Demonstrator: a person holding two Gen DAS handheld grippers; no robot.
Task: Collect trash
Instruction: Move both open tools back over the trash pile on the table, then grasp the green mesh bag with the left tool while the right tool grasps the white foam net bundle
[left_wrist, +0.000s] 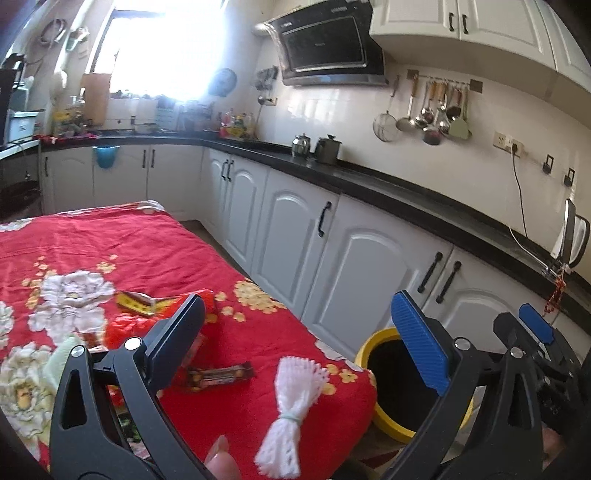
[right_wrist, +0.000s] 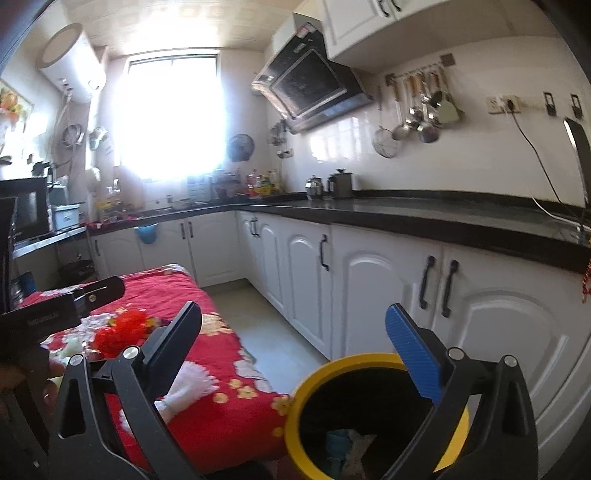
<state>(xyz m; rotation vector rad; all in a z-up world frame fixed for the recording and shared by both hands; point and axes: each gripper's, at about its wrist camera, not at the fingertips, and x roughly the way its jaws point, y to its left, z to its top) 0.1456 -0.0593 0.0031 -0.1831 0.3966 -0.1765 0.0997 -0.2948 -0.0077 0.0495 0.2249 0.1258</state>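
Note:
A table under a red floral cloth (left_wrist: 147, 236) holds the trash: a white foam net bundle (left_wrist: 291, 406), a brown bar wrapper (left_wrist: 219, 376), a yellow and red wrapper (left_wrist: 138, 304) and crumpled red pieces. My left gripper (left_wrist: 301, 339) hovers open over the table's near right corner, holding nothing. A yellow bin (left_wrist: 369, 345) stands on the floor just right of the table. My right gripper (right_wrist: 295, 347) is open and empty above the yellow bin (right_wrist: 314, 380), which has bluish and grey scraps (right_wrist: 347, 443) at its bottom. The foam net (right_wrist: 177, 398) shows partly behind its dark finger.
White cabinets (left_wrist: 288, 236) under a black counter (left_wrist: 369, 181) run along the right, close behind the bin. A white kettle (left_wrist: 572, 236) with its cord sits on the counter. A narrow strip of floor (right_wrist: 273, 332) separates table and cabinets. A thumb (left_wrist: 221, 454) shows at the bottom edge.

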